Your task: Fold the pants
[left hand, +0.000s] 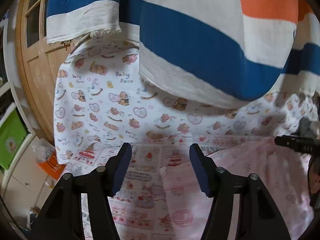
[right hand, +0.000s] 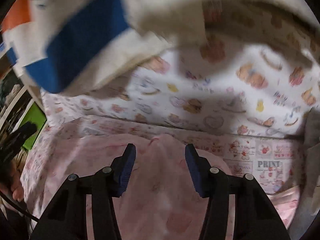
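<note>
The pink patterned pants (left hand: 240, 180) lie flat on the printed bed sheet (left hand: 140, 180). In the left wrist view their left edge runs under my left gripper (left hand: 160, 147). Its blue-padded fingers (left hand: 122, 168) stand apart just above the cloth, with nothing pressed between them. In the right wrist view, which is blurred, the pants (right hand: 160, 196) fill the space below my right gripper (right hand: 160, 148). A low ridge of pink cloth rises ahead of its tips, and its pads (right hand: 126, 170) are apart and touch nothing.
A white, blue and orange striped cloth (left hand: 190, 40) hangs over the far side of the bed, above a bear-print sheet (left hand: 96, 104). A wooden door (left hand: 34, 60), a green box (left hand: 10, 140) and an orange packet (left hand: 50, 164) are on the left.
</note>
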